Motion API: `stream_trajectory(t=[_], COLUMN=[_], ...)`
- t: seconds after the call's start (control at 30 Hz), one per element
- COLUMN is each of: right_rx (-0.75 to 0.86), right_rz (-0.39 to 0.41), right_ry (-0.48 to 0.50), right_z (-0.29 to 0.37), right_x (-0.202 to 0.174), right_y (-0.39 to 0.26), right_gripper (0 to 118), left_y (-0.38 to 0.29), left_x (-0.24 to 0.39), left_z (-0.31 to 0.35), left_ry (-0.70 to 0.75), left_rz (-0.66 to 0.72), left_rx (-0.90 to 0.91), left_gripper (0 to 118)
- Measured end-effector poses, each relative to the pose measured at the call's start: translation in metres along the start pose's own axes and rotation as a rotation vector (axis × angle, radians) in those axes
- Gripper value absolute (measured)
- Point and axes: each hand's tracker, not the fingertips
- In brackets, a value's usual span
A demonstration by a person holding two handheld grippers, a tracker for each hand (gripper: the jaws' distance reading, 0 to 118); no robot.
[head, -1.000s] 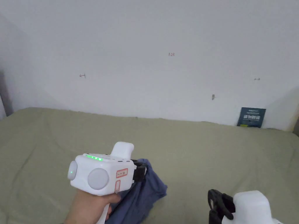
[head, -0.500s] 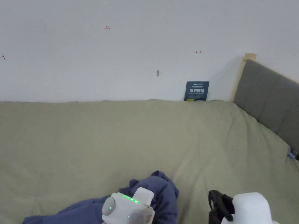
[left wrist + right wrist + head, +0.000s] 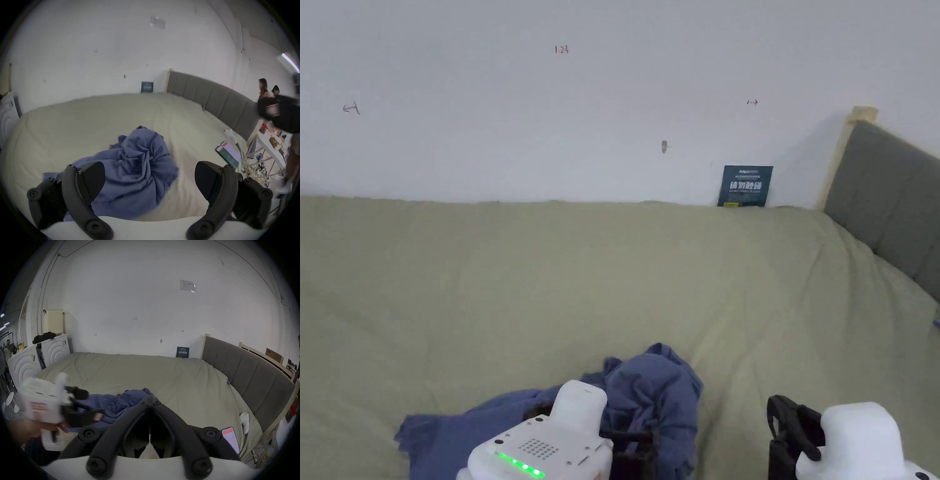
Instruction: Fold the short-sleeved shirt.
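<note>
My left claw (image 3: 149,180), jaws spread wide and released, hangs just over the crumpled blue shirt (image 3: 134,168); nothing lies between the pads. My right claw (image 3: 150,400), jaws clenched tip to tip on nothing, waits beside the heap, toward the headboard (image 3: 246,374). The shirt sits bunched near the bed's (image 3: 487,275) front edge, about midway along it. Step in hand, as I judge it: spreading the garment flat, no fold yet made. The next move calls for finding a hem or shoulder seam in each claw. The right gripper view shows the left claw blurred over the cloth; the head view (image 3: 650,387) shows a tail of cloth trailing left.
</note>
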Motion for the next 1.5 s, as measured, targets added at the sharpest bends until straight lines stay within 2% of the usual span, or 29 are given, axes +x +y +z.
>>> stream_trajectory(t=[0.1, 0.2, 0.23, 0.27, 0.3, 0.33, 0.37, 0.43, 0.47, 0.67, 0.87, 0.97, 1.07, 1.1, 1.23, 1.27, 1.33, 1.37, 1.5], right_rx=[0.006, 0.011, 0.015, 0.011, 0.010, 0.019, 0.020, 0.021, 0.019, 0.003, -0.027, -0.046, -0.067, -0.076, -0.108, -0.118, -0.140, -0.147, -0.166], right_rz=[0.011, 0.010, 0.010, 0.017, 0.033, 0.037, 0.031, 0.005, 0.006, 0.050, 0.063, 0.066, 0.074, 0.077, 0.067, 0.072, 0.080, 0.077, 0.050], right_ry=[0.014, 0.031, 0.048, 0.054, 0.046, 0.043, 0.046, 0.063, 0.071, 0.097, 0.108, 0.104, 0.104, 0.100, 0.102, 0.102, 0.100, 0.098, 0.090], right_z=[0.015, 0.026, 0.031, 0.033, 0.036, 0.039, 0.040, 0.042, 0.042, 0.051, 0.046, 0.037, 0.025, 0.020, 0.000, -0.004, -0.014, -0.017, -0.026], right_x=[-0.017, -0.038, -0.046, -0.053, -0.063, -0.070, -0.075, -0.085, -0.090, -0.103, -0.098, -0.094, -0.089, -0.087, -0.079, -0.077, -0.074, -0.072, -0.066], right_y=[-0.008, -0.017, -0.022, -0.026, -0.032, -0.036, -0.038, -0.040, -0.040, -0.037, -0.042, -0.046, -0.051, -0.053, -0.062, -0.064, -0.070, -0.073, -0.080], right_gripper=[0, 0, 0, 0, 0, 0, 0, 0, 0, 0, 0, 0, 0, 0, 0, 0, 0, 0, 0], left_y=[-0.019, -0.044, -0.057, -0.068, -0.079, -0.088, -0.095, -0.106, -0.109, -0.093, -0.052, -0.036, -0.025, -0.020, 0.001, 0.004, 0.009, 0.008, 0.006], left_x=[-0.002, -0.013, -0.022, -0.028, -0.034, -0.038, -0.043, -0.063, -0.070, -0.121, -0.203, -0.258, -0.287, -0.297, -0.322, -0.325, -0.329, -0.331, -0.332], left_z=[0.077, 0.140, 0.156, 0.172, 0.187, 0.196, 0.201, 0.212, 0.216, 0.195, 0.115, 0.063, 0.025, 0.011, -0.034, -0.041, -0.053, -0.061, -0.082], left_ry=[0.096, 0.153, 0.149, 0.138, 0.146, 0.210, 0.284, 0.224, 0.242, 0.277, 0.303, 0.223, 0.227, 0.245, 0.288, 0.306, 0.352, 0.353, 0.362], left_rz=[-0.016, 0.039, 0.078, 0.099, 0.097, 0.094, 0.064, 0.144, 0.184, 0.245, 0.344, 0.538, 0.703, 0.723, 0.663, 0.660, 0.671, 0.676, 0.689], left_rx=[0.070, 0.072, 0.059, 0.058, 0.056, 0.015, -0.037, -0.050, -0.039, -0.096, -0.322, -0.433, -0.479, -0.492, -0.517, -0.521, -0.543, -0.558, -0.601], left_gripper=[112, 111, 106, 92, 51, 3, 0, 0, 0, 0, 0, 0, 0, 0, 0, 5, 77, 103, 104])
